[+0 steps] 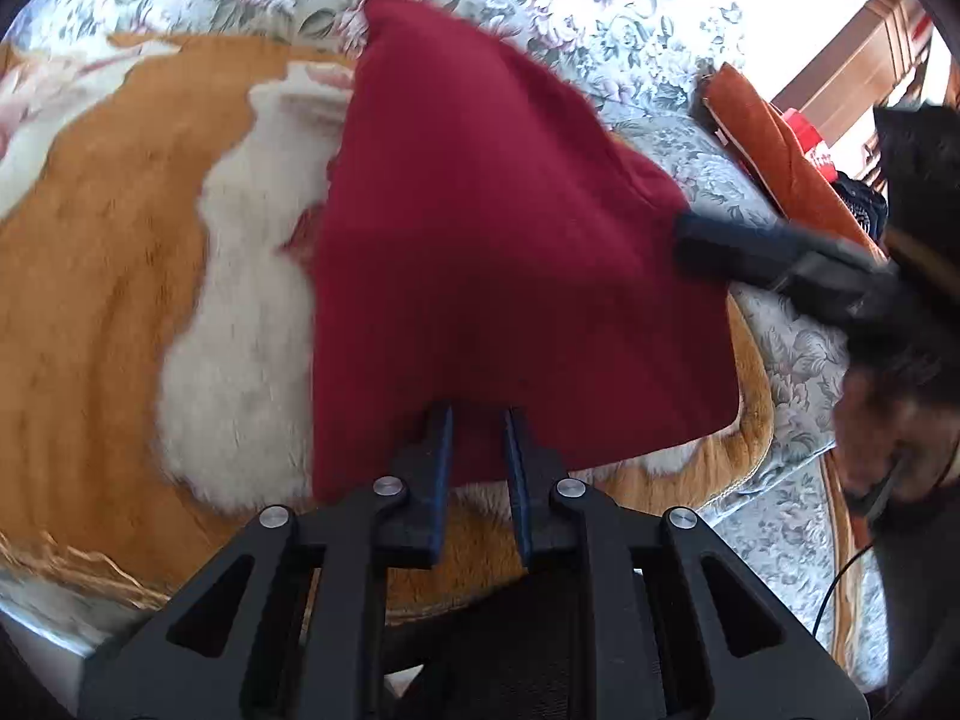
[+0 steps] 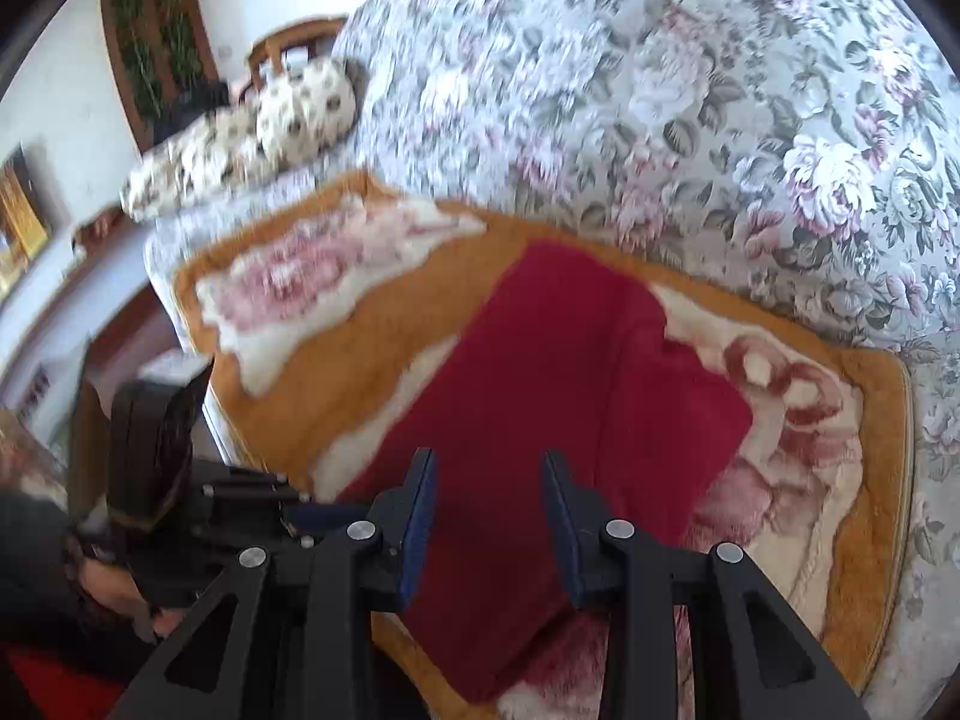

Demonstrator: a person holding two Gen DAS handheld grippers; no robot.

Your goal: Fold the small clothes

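While the floral sofa (image 2: 690, 90) is carrying the orange rug (image 1: 90, 300), the red cloth (image 1: 492, 276) is lying on it folded flat, probably mostly done; left tool (image 1: 477, 420) and right tool (image 2: 489, 468) are both hovering slightly parted, gripping nothing.

- one red cloth (image 1: 510, 276)
- one orange-and-white fleecy blanket (image 1: 108, 276)
- one floral sofa (image 2: 690, 90)
- two grippers: left gripper (image 1: 477, 420), right gripper (image 2: 489, 465)
- one orange cushion (image 1: 774, 144)
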